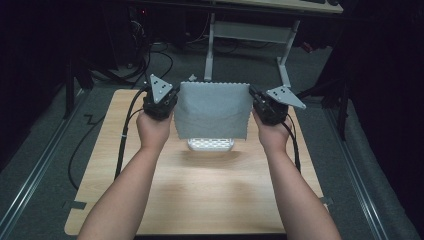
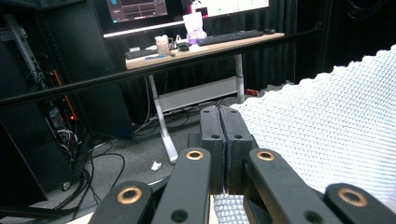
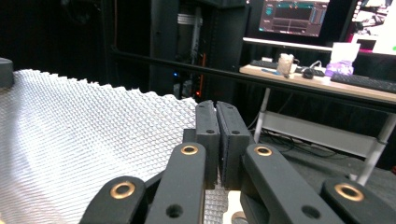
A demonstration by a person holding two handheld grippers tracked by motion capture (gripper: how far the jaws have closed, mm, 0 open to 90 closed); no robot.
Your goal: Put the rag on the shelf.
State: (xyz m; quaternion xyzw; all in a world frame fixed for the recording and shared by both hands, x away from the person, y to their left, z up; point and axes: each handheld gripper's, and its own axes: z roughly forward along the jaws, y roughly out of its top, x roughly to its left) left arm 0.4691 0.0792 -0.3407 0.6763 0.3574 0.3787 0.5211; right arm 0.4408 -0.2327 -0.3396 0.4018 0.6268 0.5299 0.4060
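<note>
The grey waffle-weave cloth [image 1: 213, 110] hangs stretched between my two hands, its top edge running left to right, above the white perforated tray [image 1: 210, 144] on the surface [image 1: 210, 195]. My left gripper [image 1: 161, 102] is clamped tight on the top left corner, my right gripper [image 1: 268, 107] on the top right. Both hands are equally near, so I judge lowering it needs both together.

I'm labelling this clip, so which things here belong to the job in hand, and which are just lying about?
In the job:
- grey cloth, held up by its top corners
- left tool, shut on it
- right tool, shut on it
- table beneath

Lying about:
- desk behind
- keyboard
- monitors
- floor cables
</note>
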